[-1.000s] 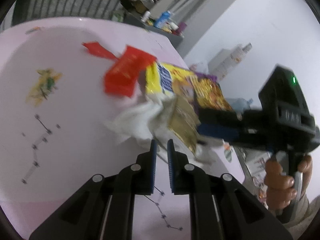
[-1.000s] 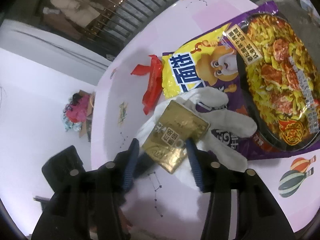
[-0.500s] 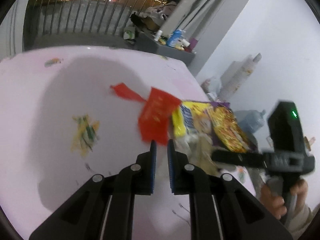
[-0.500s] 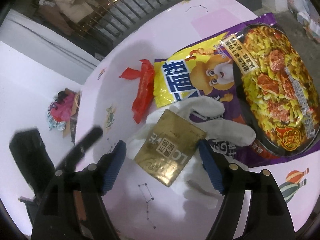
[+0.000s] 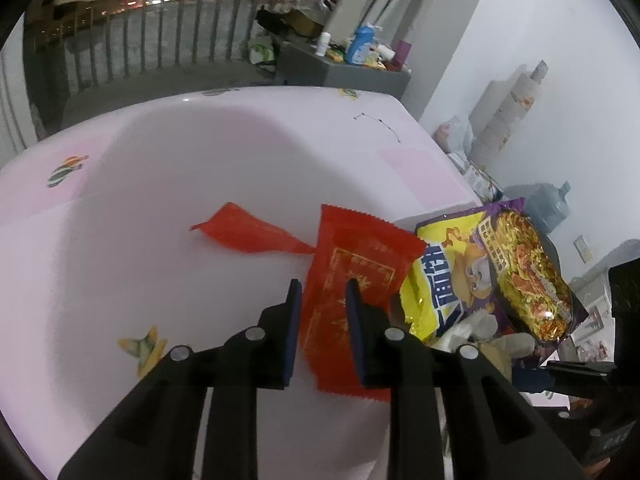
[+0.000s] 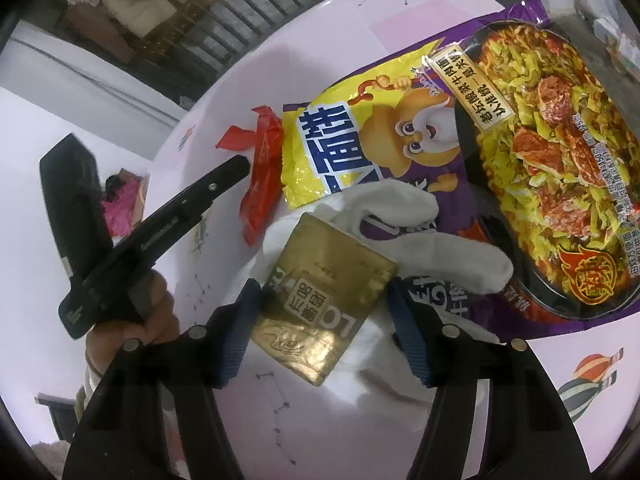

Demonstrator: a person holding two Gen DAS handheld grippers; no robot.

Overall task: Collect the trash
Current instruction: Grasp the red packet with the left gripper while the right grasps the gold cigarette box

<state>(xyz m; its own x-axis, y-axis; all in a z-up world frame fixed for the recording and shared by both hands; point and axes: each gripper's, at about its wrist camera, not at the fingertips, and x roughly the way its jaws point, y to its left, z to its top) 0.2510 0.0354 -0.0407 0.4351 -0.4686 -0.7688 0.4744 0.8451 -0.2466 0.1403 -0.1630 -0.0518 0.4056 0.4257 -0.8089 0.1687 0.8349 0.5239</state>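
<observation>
Left tool shifts to the red wrapper; right closes on the gold packet

The red wrapper (image 5: 352, 280) lies on the tabletop (image 5: 160, 200) between the left tool (image 5: 320, 292)'s opening, non-gripping jaws, moved over from the tissue. The right tool (image 6: 320, 300) is closing around the gold packet (image 6: 320, 300), not yet pressing.

A packet (image 6: 324, 300) lies on tissue (image 6: 400, 216) overlapping the noodle bag (image 6: 500, 152).

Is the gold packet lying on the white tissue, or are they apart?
Touching. The right wrist view shows the gold packet lying flat on the white tissue, whose folds stick out from under its edges.
</observation>
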